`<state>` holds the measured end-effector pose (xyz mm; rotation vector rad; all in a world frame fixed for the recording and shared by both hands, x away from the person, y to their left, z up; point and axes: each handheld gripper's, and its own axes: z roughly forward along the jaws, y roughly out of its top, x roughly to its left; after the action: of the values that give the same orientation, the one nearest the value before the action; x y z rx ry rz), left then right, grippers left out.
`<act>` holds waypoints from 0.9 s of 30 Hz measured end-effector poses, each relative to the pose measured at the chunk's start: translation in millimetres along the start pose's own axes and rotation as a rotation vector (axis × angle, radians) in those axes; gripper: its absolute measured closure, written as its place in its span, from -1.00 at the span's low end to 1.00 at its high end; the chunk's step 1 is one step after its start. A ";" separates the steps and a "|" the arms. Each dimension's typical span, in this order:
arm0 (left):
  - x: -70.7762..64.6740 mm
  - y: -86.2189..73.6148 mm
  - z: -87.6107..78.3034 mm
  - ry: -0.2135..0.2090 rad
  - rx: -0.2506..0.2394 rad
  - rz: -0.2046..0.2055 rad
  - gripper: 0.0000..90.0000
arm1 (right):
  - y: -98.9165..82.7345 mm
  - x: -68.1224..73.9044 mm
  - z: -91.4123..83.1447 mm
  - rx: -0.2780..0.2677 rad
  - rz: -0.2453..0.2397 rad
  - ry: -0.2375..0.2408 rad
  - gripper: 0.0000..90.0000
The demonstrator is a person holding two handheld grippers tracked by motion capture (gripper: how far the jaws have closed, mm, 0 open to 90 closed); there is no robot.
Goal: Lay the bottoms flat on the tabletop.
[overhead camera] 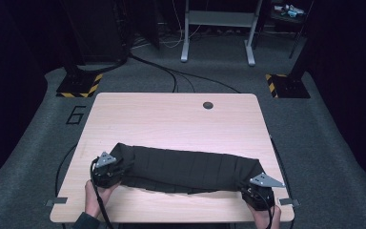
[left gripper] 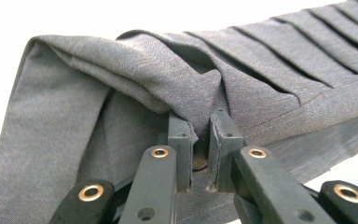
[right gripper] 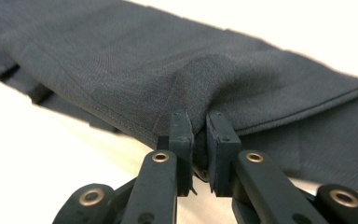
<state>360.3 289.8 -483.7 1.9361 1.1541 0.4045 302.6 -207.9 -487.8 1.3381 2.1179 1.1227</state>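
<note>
A long dark grey pleated cloth (overhead camera: 190,168) lies in a folded band across the near half of the light wooden tabletop (overhead camera: 171,119), running from its left side to its right. The left gripper (overhead camera: 108,172) is clamped on the cloth's left end; in the left gripper view its jaws pinch a bunched fold (left gripper: 200,107) of the fabric between them. The right gripper (overhead camera: 259,190) is clamped on the cloth's right end, near the tabletop's front right corner, its jaws pressed together on a raised ridge of the hem (right gripper: 193,105). A hand (overhead camera: 97,198) holds the left gripper from below.
</note>
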 end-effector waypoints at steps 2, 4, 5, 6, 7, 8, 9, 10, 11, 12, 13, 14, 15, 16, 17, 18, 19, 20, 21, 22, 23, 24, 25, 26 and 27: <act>0.6 4.4 -1.6 -0.005 -0.008 0.006 0.81 | 4.2 -0.6 -1.4 -0.008 -0.003 -0.002 0.84; 1.4 9.0 -2.0 -0.008 -0.004 0.015 0.82 | 12.2 -2.0 -3.0 -0.022 -0.014 -0.006 0.84; 1.9 11.6 -2.2 -0.006 0.000 0.022 0.82 | 16.2 -2.4 -3.9 -0.032 -0.020 -0.011 0.84; 2.0 13.9 -2.3 -0.006 -0.003 0.022 0.82 | 20.6 -2.7 -4.9 -0.038 -0.023 -0.011 0.84; 2.8 16.2 -2.4 -0.007 -0.005 0.028 0.82 | 25.2 -3.2 -5.5 -0.039 -0.028 -0.013 0.84; 3.3 18.6 -2.4 -0.008 -0.007 0.025 0.82 | 29.3 -3.8 -5.9 -0.047 -0.034 -0.015 0.84; 4.0 21.5 -2.0 -0.006 -0.014 0.024 0.82 | 33.4 -4.8 -6.0 -0.047 -0.038 -0.018 0.84; 4.6 23.4 -2.1 -0.009 -0.012 0.023 0.82 | 38.4 -6.0 -5.5 -0.053 -0.040 -0.019 0.84; 6.0 26.5 -2.1 -0.012 -0.014 0.018 0.82 | 41.5 -6.8 -5.1 -0.058 -0.044 -0.020 0.84; 7.0 28.6 -1.7 -0.015 -0.015 0.013 0.82 | 47.1 -8.3 -4.4 -0.055 -0.047 -0.025 0.84; 8.4 31.6 -1.0 -0.018 -0.019 0.013 0.83 | 50.6 -9.2 -3.9 -0.058 -0.046 -0.026 0.84; 9.4 34.2 -1.1 -0.018 -0.016 0.013 0.82 | 55.9 -10.6 -3.8 -0.061 -0.050 -0.029 0.84; 11.3 38.6 -0.5 -0.024 -0.018 0.013 0.82 | 60.4 -11.9 -3.3 -0.060 -0.057 -0.031 0.84; 13.2 42.5 0.0 -0.029 -0.017 0.011 0.82 | 68.0 -14.3 -2.2 -0.059 -0.056 -0.036 0.84; 14.3 45.4 0.8 -0.026 -0.019 0.013 0.82 | 74.5 -17.1 -0.4 -0.060 -0.058 -0.037 0.85; 16.6 49.5 2.0 -0.032 -0.013 0.014 0.83 | 79.7 -19.5 1.7 -0.052 -0.057 -0.035 0.85; 18.8 53.2 3.6 -0.035 -0.017 0.004 0.83 | 86.6 -22.4 4.8 -0.050 -0.057 -0.040 0.85; 21.5 57.2 5.4 -0.038 -0.018 0.001 0.83 | 93.5 -25.6 8.7 -0.047 -0.057 -0.041 0.85; 24.9 62.2 8.0 -0.043 -0.020 -0.011 0.83 | 100.7 -29.1 13.1 -0.035 -0.056 -0.045 0.85; 26.7 66.4 10.6 -0.040 -0.024 -0.021 0.83 | 109.2 -33.3 18.6 -0.034 -0.056 -0.052 0.85; 28.9 71.4 13.0 -0.038 -0.018 -0.014 0.83 | 116.3 -36.4 24.3 -0.017 -0.054 -0.060 0.85; 30.7 76.0 16.5 -0.031 -0.025 -0.015 0.83 | 123.0 -40.5 30.5 -0.009 -0.053 -0.060 0.85; 32.8 81.1 19.6 -0.025 -0.015 -0.012 0.82 | 128.9 -45.3 37.1 -0.007 -0.051 -0.058 0.85; 34.4 84.5 22.8 -0.019 -0.014 -0.012 0.82 | 134.9 -49.2 44.5 0.015 -0.040 -0.063 0.84; 37.0 89.7 27.7 -0.012 -0.007 -0.017 0.82 | 138.8 -52.4 50.1 0.023 -0.037 -0.069 0.84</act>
<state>448.7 286.0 -435.1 1.9187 1.1595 0.3870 439.6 -202.4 -412.1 1.3235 2.1035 1.0263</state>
